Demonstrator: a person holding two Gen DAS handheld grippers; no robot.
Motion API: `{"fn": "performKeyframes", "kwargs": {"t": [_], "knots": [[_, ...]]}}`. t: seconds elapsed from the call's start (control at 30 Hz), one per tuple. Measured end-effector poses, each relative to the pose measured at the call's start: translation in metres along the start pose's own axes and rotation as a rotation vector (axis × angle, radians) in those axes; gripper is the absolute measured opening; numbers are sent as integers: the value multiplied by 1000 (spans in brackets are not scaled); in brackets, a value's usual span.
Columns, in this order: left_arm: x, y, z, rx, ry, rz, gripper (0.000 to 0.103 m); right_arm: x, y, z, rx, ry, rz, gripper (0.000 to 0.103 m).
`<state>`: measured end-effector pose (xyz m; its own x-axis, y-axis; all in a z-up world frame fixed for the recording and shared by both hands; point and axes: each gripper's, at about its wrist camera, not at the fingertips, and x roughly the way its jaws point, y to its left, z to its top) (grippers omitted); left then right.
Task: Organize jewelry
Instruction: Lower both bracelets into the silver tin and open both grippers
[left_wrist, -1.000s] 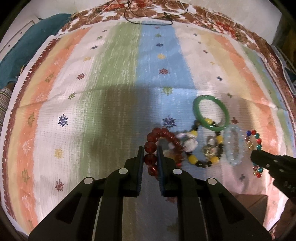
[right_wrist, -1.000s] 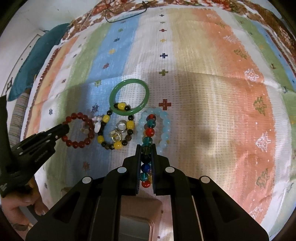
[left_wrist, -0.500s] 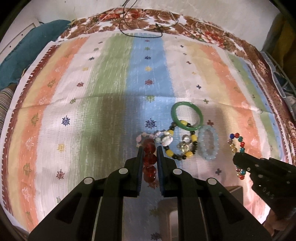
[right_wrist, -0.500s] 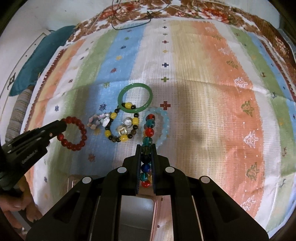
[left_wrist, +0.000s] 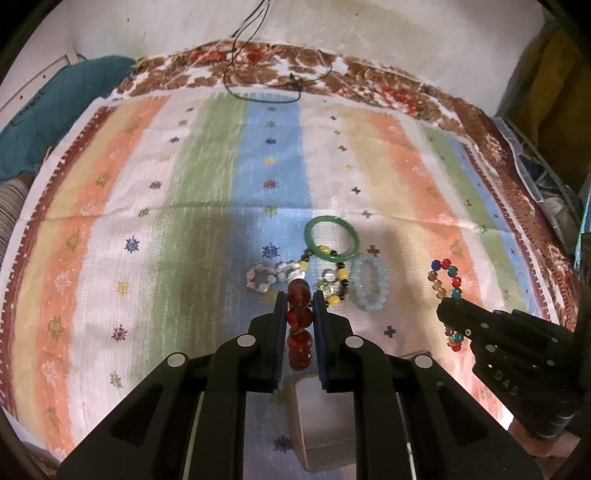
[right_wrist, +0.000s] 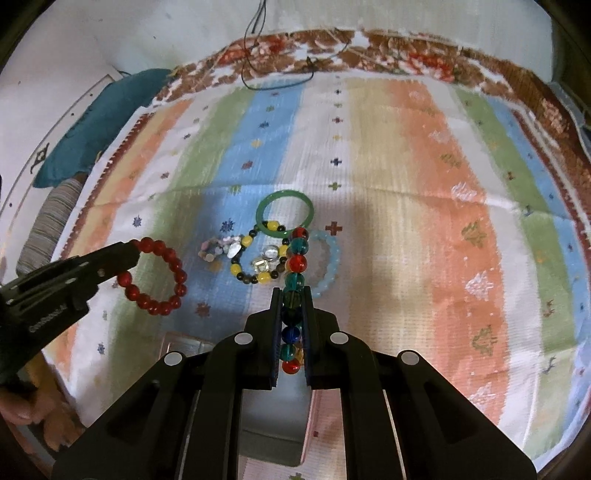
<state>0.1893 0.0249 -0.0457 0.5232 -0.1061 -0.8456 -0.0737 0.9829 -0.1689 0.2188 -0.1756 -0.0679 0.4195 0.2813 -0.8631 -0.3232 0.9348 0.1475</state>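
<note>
Both lifts underway: my left gripper (left_wrist: 300, 314) pinches the dark red bead bracelet (left_wrist: 300, 328), my right gripper (right_wrist: 292, 317) the multicoloured glass-bead bracelet (right_wrist: 294, 280); next, lower each into the pale open box (left_wrist: 325, 417) beneath.

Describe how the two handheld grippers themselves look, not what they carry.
Both the left gripper and the right gripper are matte black plastic, with angular forked bodies, round silver screw heads and two flat fingers lined with dark blue pads. Pale embossed lettering runs along each body's side, too blurred to read. No cables or sleeves show.
</note>
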Motion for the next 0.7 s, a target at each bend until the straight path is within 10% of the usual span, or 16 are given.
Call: {"fn": "performKeyframes", "kwargs": {"t": [0.7], "knots": [[-53,-25,-34,49,-101,-43,13,-52,19,-31,-97,-118,7,11]]}}
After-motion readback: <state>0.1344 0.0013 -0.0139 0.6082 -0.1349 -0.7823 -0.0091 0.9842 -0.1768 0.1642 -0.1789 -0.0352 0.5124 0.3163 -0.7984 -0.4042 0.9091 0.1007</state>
